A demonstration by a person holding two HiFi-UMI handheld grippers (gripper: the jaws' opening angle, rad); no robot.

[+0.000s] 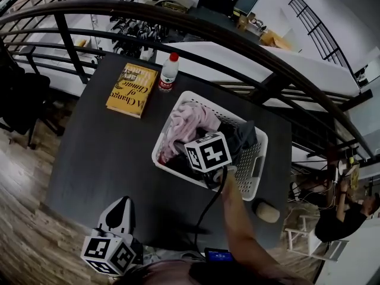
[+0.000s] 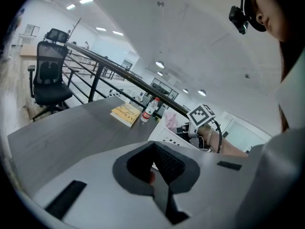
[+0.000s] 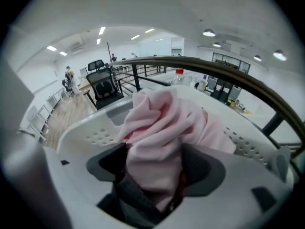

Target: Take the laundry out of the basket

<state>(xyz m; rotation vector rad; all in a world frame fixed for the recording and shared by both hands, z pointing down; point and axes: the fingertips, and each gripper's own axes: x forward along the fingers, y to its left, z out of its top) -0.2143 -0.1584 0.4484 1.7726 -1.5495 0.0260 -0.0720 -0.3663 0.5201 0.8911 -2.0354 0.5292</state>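
A dark table [image 1: 101, 159] stands against a black railing [image 1: 178, 10], with wooden floor [image 1: 24, 230] to its left. On the right half of the table sits a white laundry basket [image 1: 252, 159] with holes in its walls, turned at a slant to the table's edges. The laundry is in the basket: a crumpled pink cloth [image 1: 184, 129] heaped at the left and far side, and dark grey clothing [image 1: 240, 136] bunched toward the right.

The right gripper [image 3: 155, 151] reaches down into the basket from the near side, its marker cube [image 1: 208, 152] over the middle of the pile and the person's bare forearm [image 1: 234, 218] trailing back toward the near edge of the table. Its tongs stand wide apart, and a fold of the pink cloth fills the gap between them, with a bit of dark fabric lower down. The cloth is not pinched.

The left gripper [image 1: 122, 202] hangs at the near left of the table, well apart from the basket, pointing toward the far side. Its tongs are together, with nothing between them.

At the far side of the table, left of the basket, a yellow book [image 1: 132, 89] lies flat. Just beside it on the right stands a clear bottle [image 1: 168, 73] with a red cap, upright and near the basket's far corner. A small tan object [image 1: 267, 211] lies on the table just near of the basket, at the right. The left gripper view shows a black office chair [image 2: 50, 75] on the floor beyond the table's left side.
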